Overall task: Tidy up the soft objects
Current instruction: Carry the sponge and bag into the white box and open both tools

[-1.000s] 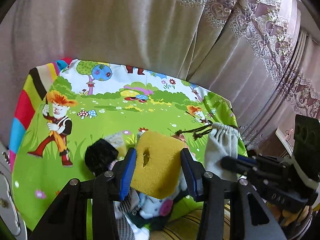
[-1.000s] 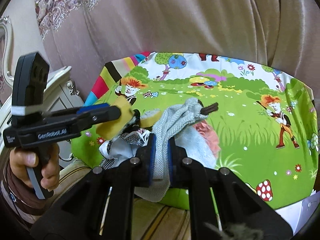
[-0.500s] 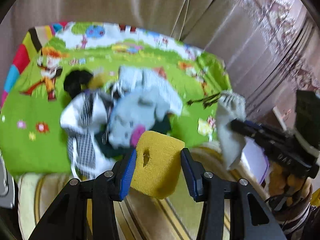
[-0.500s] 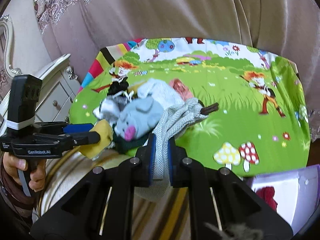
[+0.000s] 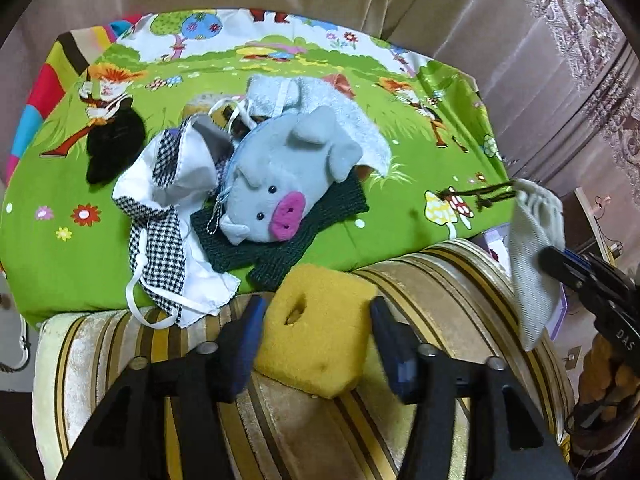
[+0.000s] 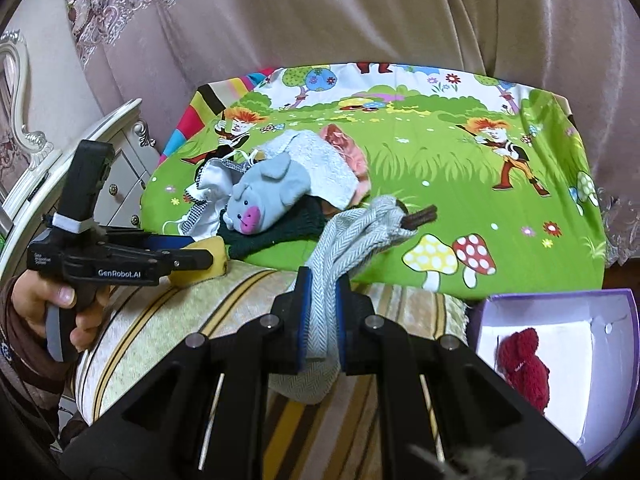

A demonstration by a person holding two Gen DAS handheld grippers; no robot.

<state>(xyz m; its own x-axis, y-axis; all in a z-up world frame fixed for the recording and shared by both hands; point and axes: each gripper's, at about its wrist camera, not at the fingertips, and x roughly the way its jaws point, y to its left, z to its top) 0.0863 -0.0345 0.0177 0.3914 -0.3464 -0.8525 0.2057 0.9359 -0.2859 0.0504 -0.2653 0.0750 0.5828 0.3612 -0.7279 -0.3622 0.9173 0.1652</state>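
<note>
Left tool lets go of a sponge, right tool grips a pouch

The left tool (image 5: 316,344) is opening its jaws; the yellow sponge (image 5: 316,336) sits between them with gaps at both sides, over the striped cushion (image 5: 432,280). The right tool (image 6: 322,320) is clenched on a grey pouch (image 6: 356,232) near the purple box (image 6: 624,344), where a red toy (image 6: 524,364) lies. A plush pig (image 5: 280,176) rests on the cartoon cloth (image 5: 60,248).
</note>
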